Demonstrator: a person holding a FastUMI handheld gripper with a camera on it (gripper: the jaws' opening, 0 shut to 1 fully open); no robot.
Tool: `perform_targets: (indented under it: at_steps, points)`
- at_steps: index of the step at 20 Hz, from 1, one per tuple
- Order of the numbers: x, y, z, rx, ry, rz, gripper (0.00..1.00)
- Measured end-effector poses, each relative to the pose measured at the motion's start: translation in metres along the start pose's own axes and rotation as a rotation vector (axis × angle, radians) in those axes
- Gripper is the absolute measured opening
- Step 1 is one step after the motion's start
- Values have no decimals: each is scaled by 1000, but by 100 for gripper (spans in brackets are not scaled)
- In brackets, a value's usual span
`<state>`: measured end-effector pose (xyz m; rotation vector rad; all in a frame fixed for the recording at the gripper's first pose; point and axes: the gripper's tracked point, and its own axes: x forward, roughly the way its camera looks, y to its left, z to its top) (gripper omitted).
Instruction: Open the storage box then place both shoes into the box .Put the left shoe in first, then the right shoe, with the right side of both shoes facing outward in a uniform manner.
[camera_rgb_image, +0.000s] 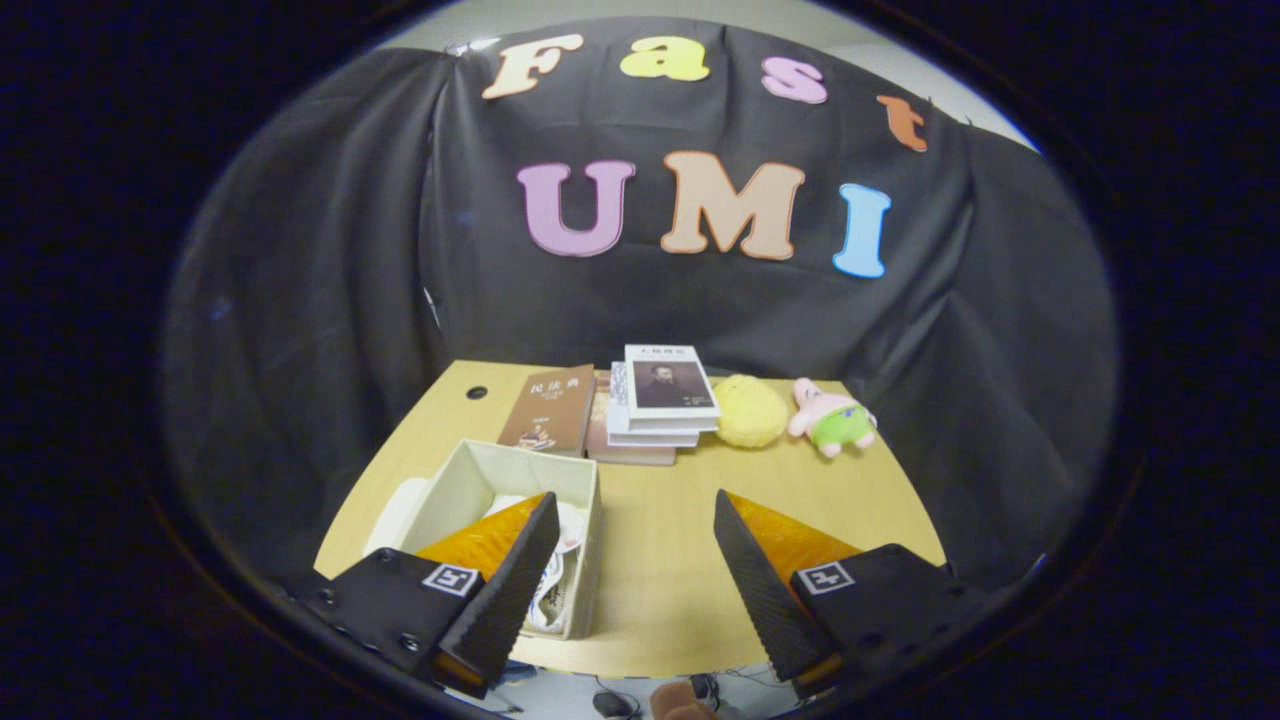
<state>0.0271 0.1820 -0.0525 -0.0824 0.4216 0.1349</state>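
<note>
A cream fabric storage box (585, 530) stands open on the wooden table (660, 560), near its front left. White shoes (565, 570) lie inside it, partly hidden behind my left finger (520, 570). A pale lid (395, 515) lies flat against the box's left side. My gripper (637, 520) is open and high above the table, its left finger over the box and its right finger (750, 570) over bare tabletop. Nothing is between the fingers.
At the back of the table lie a brown book (550, 410), a stack of books (655, 400), a yellow fluffy toy (750, 410) and a pink plush toy (830, 415). Black cloth surrounds the table. The front edge drops to the floor with cables.
</note>
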Motion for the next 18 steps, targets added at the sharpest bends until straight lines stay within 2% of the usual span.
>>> perform_targets:
  at_steps: [6, 10, 14, 18]
  points:
    - [-91, -40, 53, 25, -283, -16, 99]
    - [-143, -66, 69, 42, -429, -41, 99]
    - [-169, -95, 62, 52, -487, -68, 98]
    - [-173, -131, 65, 84, -509, -120, 98]
